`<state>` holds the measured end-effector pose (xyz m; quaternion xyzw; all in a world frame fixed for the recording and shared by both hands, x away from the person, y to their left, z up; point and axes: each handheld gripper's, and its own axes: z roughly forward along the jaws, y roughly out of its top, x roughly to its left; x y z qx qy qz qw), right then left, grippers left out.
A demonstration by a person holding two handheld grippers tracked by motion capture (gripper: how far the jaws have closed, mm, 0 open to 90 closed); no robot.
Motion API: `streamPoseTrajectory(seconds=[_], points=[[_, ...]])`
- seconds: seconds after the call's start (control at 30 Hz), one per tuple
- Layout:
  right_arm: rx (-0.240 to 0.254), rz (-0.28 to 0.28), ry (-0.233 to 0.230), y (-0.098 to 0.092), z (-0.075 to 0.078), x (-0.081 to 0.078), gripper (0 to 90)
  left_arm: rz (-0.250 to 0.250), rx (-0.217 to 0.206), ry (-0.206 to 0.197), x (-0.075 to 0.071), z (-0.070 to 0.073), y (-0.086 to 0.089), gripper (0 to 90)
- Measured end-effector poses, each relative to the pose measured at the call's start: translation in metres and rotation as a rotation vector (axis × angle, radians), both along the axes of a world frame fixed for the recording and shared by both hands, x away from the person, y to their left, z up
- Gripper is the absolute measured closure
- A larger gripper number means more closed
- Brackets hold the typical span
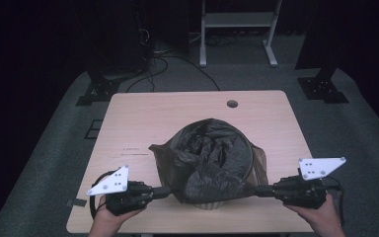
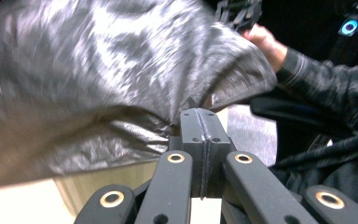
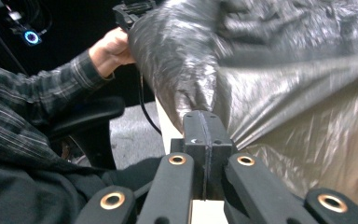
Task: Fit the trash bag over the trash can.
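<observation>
The left gripper [image 1: 164, 191] lies low over the near left part of the table [image 1: 143, 111], its jaws pressed fully together and pinching the edge of the black plastic bag [image 1: 212, 153] where the film comes down over the near left side of the bin. In the left gripper view the closed jaws meet along one thin seam, and the bag's film [image 2: 98, 70] gathers into a peak just ahead of their tips, spreading up and away to the left from there. The right gripper [image 1: 259, 190] mirrors it on the other side, jaws likewise clamped tight on the bag's edge at the near right. In the right gripper view the film [image 3: 270, 84] bunches right at the tips and stretches off to the right, taut and shiny. Between the two grippers sits the pale ribbed bin [image 1: 208, 203], its lower front wall showing under the bag, which drapes over its rim and sags crumpled into its mouth. Each gripper's grey three-cornered plate [image 1: 109, 181] stands just behind its jaws, and the person's hands [image 1: 321, 217] hold the bodies from the near edge of the table.
</observation>
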<state>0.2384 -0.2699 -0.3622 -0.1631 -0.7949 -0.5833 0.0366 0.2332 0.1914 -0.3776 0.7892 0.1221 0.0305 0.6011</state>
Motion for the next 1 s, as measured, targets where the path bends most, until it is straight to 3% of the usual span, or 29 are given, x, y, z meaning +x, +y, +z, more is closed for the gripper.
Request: streamPoseTrajectory(seconds=[0.1,0.33,0.43,0.47,0.53,0.6,0.63,0.83,0.87,1.0], points=[[-0.046,-0.028,0.029,0.001,-0.014,0.007,90.0,0.016,0.024,0.028,0.007,-0.013,-0.002,89.7],[-0.047,-0.062,0.073,-0.002,-0.033,0.021,90.0,0.049,0.068,0.059,0.020,-0.028,-0.002,89.7],[-0.095,-0.074,0.090,0.000,-0.043,0.023,90.0,0.055,0.090,0.071,0.021,-0.034,-0.001,89.6],[-0.096,-0.074,0.096,0.000,-0.046,0.024,90.0,0.062,0.081,0.073,0.021,-0.036,0.002,88.2],[-0.079,-0.075,0.101,-0.002,-0.049,0.024,90.0,0.080,0.078,0.063,0.019,-0.034,0.004,76.1],[-0.063,-0.079,0.097,-0.004,-0.046,0.023,72.2,0.106,0.037,0.037,0.017,-0.022,0.017,71.9],[-0.052,-0.080,0.105,-0.007,-0.044,0.024,71.4,0.111,0.030,0.025,0.016,-0.017,0.022,69.8],[-0.016,-0.150,0.038,-0.026,-0.025,0.021,56.4,0.163,0.001,-0.029,0.013,0.010,0.039,54.4],[-0.008,-0.159,0.030,-0.029,-0.021,0.022,54.8,0.177,-0.006,-0.050,0.016,0.020,0.041,51.8],[0.005,-0.195,-0.016,-0.034,-0.009,0.029,41.1,0.203,-0.014,-0.093,0.028,0.036,0.037,37.3]])
